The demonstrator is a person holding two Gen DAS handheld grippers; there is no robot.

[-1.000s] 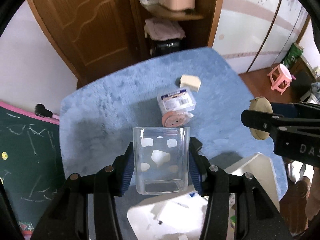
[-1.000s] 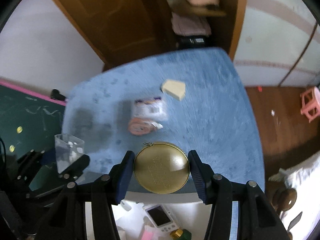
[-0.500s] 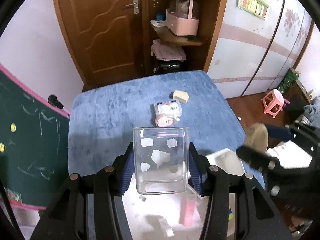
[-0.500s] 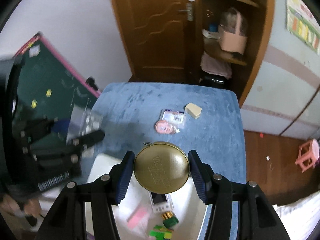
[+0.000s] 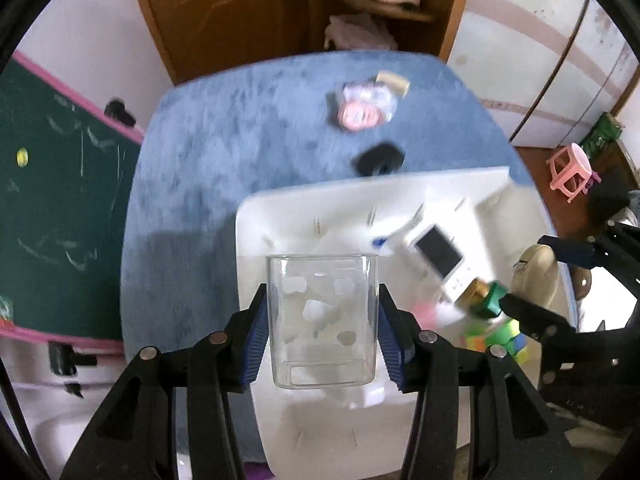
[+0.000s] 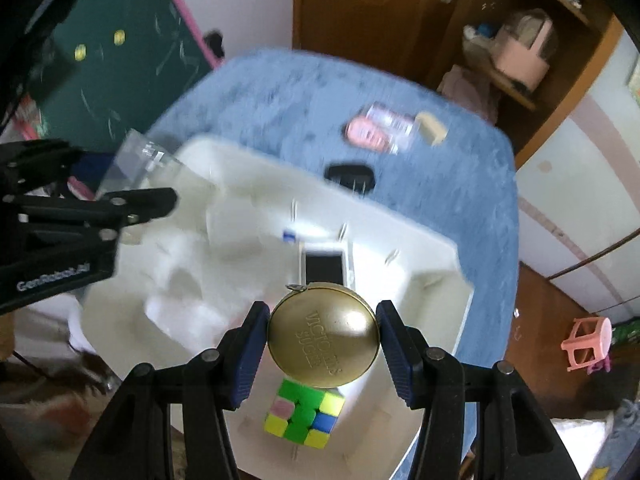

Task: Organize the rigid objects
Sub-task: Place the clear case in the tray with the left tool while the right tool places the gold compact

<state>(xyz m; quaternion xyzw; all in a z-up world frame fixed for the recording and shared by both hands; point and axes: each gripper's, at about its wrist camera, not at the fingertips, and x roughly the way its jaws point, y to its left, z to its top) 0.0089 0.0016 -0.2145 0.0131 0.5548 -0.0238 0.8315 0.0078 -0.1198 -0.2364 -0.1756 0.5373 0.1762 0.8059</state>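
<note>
Hovering over a white compartmented tray, two hand-held grippers each carry one item. The left gripper has its blue-padded jaws clamped on the sides of one clear plastic cup, held upright above the tray's near left part. The right gripper has its jaws pressed against the rim of one round gold tin, lid facing the camera, above the tray's near right area.

Inside the tray lie one multicoloured puzzle cube, directly below the tin, and one white handheld device with a dark screen just beyond it. In the left wrist view a green block with a gold cap sits between the device and the cube, though motion blur hides its exact form.

The tray rests on a table covered in blue cloth. On the cloth beyond the tray, four loose items are visible: one black object just beside the tray's far edge, and, farther off, one pink round case, one clear packet touching it, and one beige wedge next to the packet.

One pink stool stands on the wooden floor to the right.
</note>
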